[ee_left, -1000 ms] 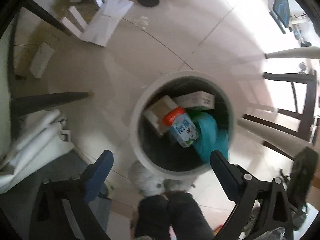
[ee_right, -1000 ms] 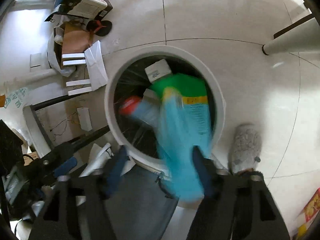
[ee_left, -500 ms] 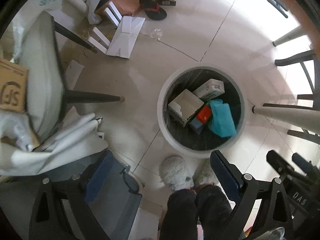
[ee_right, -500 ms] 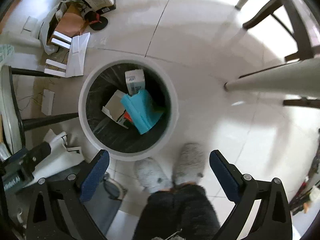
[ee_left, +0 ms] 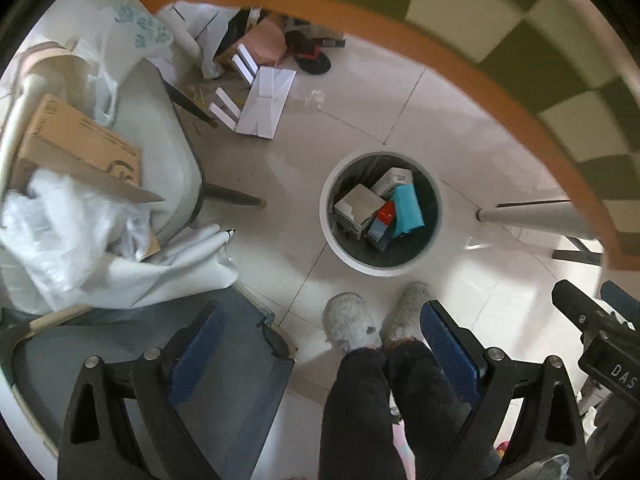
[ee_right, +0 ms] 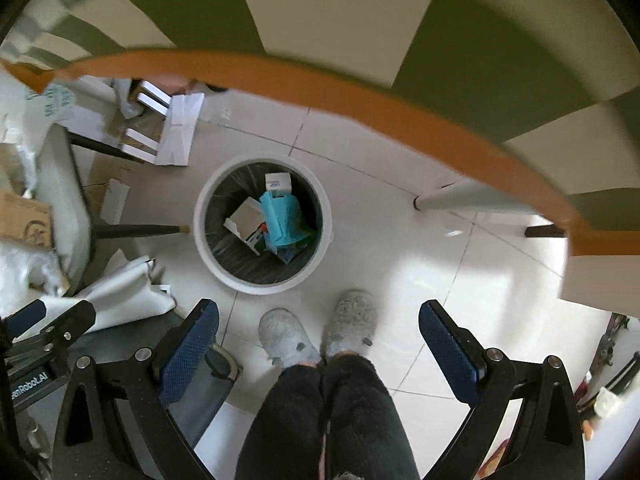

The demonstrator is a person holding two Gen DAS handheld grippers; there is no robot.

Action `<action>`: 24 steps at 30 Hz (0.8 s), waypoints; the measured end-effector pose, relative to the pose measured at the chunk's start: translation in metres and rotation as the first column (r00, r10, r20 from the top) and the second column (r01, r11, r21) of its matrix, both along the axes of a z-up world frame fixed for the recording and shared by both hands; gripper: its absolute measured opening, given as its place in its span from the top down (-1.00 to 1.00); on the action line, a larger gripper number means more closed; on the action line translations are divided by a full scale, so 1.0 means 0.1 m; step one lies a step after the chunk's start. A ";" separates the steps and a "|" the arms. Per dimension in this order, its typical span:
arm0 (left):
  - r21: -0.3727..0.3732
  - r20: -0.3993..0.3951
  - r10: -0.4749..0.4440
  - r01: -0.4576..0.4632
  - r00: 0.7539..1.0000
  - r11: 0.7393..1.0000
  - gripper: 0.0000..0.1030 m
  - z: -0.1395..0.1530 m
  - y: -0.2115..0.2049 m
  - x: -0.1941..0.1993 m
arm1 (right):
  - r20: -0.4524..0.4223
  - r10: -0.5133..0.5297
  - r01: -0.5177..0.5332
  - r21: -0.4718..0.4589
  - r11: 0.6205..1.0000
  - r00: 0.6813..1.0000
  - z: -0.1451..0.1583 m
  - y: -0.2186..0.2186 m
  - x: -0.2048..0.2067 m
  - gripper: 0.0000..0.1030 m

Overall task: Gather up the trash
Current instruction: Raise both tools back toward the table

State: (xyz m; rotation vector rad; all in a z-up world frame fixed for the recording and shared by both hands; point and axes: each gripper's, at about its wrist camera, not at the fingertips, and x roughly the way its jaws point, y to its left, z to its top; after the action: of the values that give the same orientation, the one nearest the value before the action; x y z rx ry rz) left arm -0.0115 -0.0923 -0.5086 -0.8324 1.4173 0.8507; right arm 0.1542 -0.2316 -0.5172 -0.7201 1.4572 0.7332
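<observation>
A white round trash bin (ee_left: 329, 216) with a dark liner stands on the tiled floor; it also shows in the right wrist view (ee_right: 201, 236). Inside lie a teal packet (ee_left: 407, 210) (ee_right: 280, 218), white boxes (ee_left: 356, 208) (ee_right: 248, 218) and a red-capped carton (ee_left: 382, 222). My left gripper (ee_left: 320, 332) is open and empty, high above the floor. My right gripper (ee_right: 320, 332) is open and empty, also high above the bin.
A table with an orange edge (ee_left: 460, 68) and green checked cloth (ee_right: 320, 12) fills the top. Its white leg (ee_left: 532, 220) stands right of the bin. A cluttered chair (ee_left: 132, 140), cardboard box (ee_left: 76, 144), flattened boxes (ee_left: 264, 100) and the person's slippered feet (ee_left: 352, 324) are around.
The teal packet left my right gripper and dropped into the bin. Both grippers rose well above the bin, and the table edge came into view.
</observation>
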 end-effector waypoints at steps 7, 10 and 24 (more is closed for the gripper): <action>0.020 0.045 0.006 -0.007 0.999 1.000 -0.92 0.78 -0.21 -0.10 | -0.003 0.023 -0.023 0.046 0.999 1.000 0.98 -0.16 -0.10 -0.96; 0.027 0.074 0.004 -0.006 0.997 1.000 -0.92 1.13 -0.29 -0.14 | -0.011 0.028 -0.027 0.069 0.997 1.000 1.41 -0.23 -0.14 -0.96; 0.202 0.151 -0.031 0.000 0.988 0.979 -0.92 2.38 -0.24 -0.21 | -0.027 0.064 -0.058 0.183 0.981 0.998 2.88 -0.17 -0.37 -0.96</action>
State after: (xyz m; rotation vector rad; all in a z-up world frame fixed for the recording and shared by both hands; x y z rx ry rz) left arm -0.0328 -0.1159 -0.2709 -0.7151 1.1800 0.8833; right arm 0.1177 -0.2481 -0.2294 -0.6162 1.3818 0.9166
